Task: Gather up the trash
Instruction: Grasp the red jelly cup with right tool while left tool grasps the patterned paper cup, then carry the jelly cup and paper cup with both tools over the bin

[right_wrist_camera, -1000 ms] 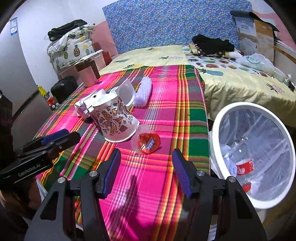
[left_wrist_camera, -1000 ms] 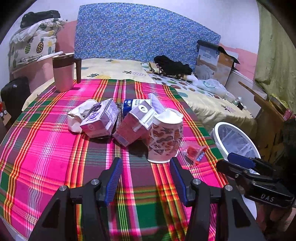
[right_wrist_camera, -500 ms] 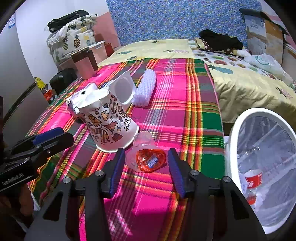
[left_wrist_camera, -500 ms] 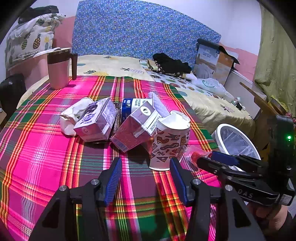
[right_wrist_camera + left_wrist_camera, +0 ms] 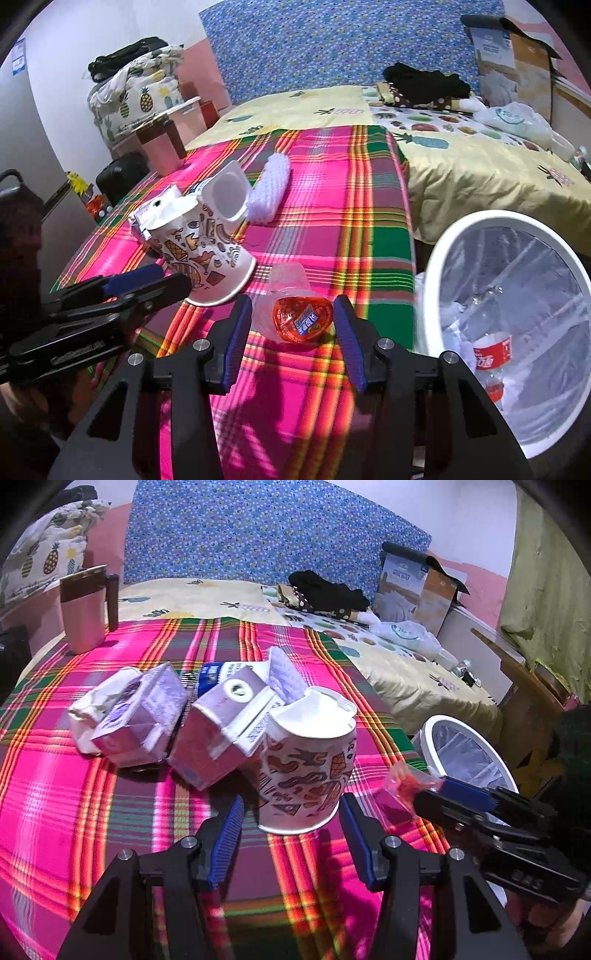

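Plaid cloth covers the table, with a bed behind and a white bin at its right edge. On the cloth an upturned paper cup leans against two cartons. The left gripper stands with jaws apart just before the cup, not touching it. The right gripper has just been closing; its jaws flank a red jelly cup lying on the cloth, apparently not yet pressing it.

Bright saturated indoor light, fisheye-bent edges, slight motion blur.
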A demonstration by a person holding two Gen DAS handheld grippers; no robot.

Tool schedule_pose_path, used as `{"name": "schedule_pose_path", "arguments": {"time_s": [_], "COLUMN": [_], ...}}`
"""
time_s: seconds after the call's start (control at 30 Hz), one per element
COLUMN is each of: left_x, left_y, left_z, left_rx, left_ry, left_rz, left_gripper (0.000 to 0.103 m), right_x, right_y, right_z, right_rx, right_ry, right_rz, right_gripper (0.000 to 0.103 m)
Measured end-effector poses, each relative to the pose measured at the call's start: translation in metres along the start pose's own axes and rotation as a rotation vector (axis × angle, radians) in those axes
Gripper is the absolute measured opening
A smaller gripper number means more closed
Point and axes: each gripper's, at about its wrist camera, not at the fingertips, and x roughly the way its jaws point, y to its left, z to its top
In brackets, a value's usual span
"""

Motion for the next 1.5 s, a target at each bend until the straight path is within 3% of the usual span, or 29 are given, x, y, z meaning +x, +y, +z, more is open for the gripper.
{"name": "schedule_pose_path", "arguments": {"time_s": [0.13, 0.33, 0.53, 0.57, 1.1, 1.5], "left_x": [0.01, 0.022, 0.032, 0.031, -0.022, -0.028], "left_y": [-0.005, -0.011, -0.009, -0.009, -0.024, -0.048], "left_z": [0.004, 0.011, 0.016, 0.016, -0.009, -0.012], "left_rx": [0.005, -0.015, -0.057, -0.059, 0.023, 0.07], "left_ry": [0.011, 0.03, 0.04, 0.035, -0.018, -0.012], "left_rz": [0.012, 0.032, 0.05, 0.05, -0.014, -0.047], "left_gripper": [0.061, 0.062, 0.062, 0.056, 0.055, 0.055], "right_x": [0.0, 0.0, -0.002, -0.003, -0.019, -0.036], "right_y": [-0.006, -0.011, -0.019, -0.02, -0.023, -0.033], "right_z": [0.001, -0.001, -0.002, -0.002, -0.011, -0.019], "right_rx": [0.012, 0.025, 0.041, 0.044, 0.053, 0.082], "right_ry": [-0.001, -0.003, -0.009, -0.011, -0.035, -0.062], "right_rz": [-0.003, -0.001, -0.005, -0.007, -0.018, -0.05], "right_gripper": [0.047, 0.047, 0.047, 0.047, 0.047, 0.047]}}
